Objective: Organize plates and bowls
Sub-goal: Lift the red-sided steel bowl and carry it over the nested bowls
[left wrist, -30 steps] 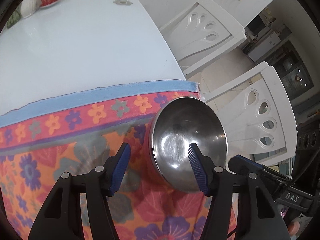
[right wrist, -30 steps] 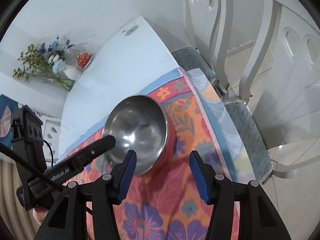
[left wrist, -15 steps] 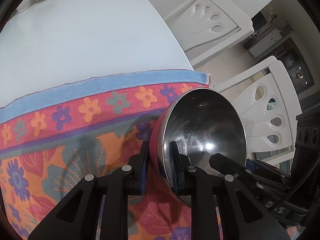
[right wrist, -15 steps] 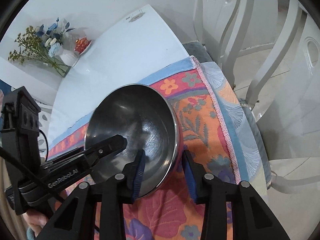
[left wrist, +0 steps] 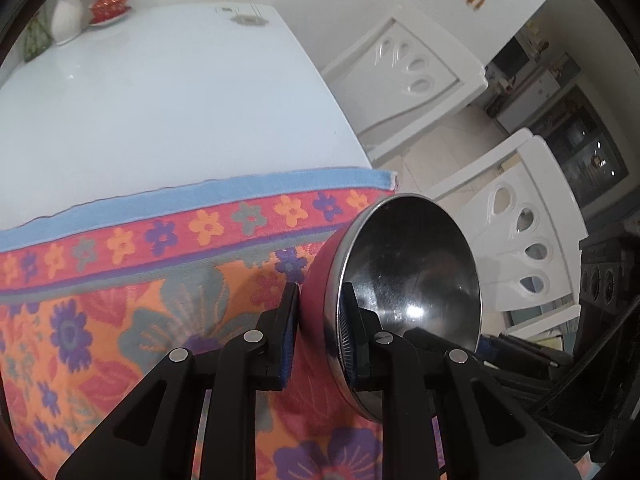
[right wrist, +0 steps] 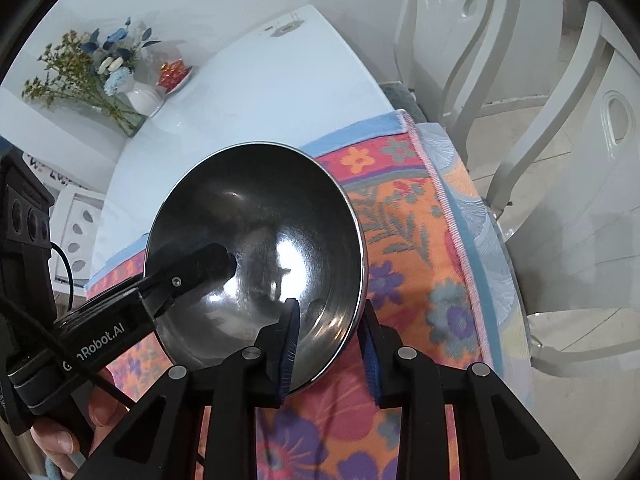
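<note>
A steel bowl [left wrist: 408,280] with a red outer wall is tilted and lifted over the floral cloth [left wrist: 140,280]. My left gripper [left wrist: 316,336] is shut on the bowl's rim, one finger inside, one outside. In the right wrist view the bowl [right wrist: 260,240] fills the middle. My right gripper [right wrist: 330,344] is shut on the bowl's near rim, one finger inside and one outside. The left gripper's finger [right wrist: 192,268] reaches into the bowl from the left.
The white table [left wrist: 160,100] extends beyond the cloth. A vase with flowers [right wrist: 100,72] and a red dish [right wrist: 174,74] stand at its far end. White chairs [left wrist: 520,248] stand along the right side.
Both grippers have closed on the bowl's rim from opposite sides. The bowl has been lifted and tilted off the cloth.
</note>
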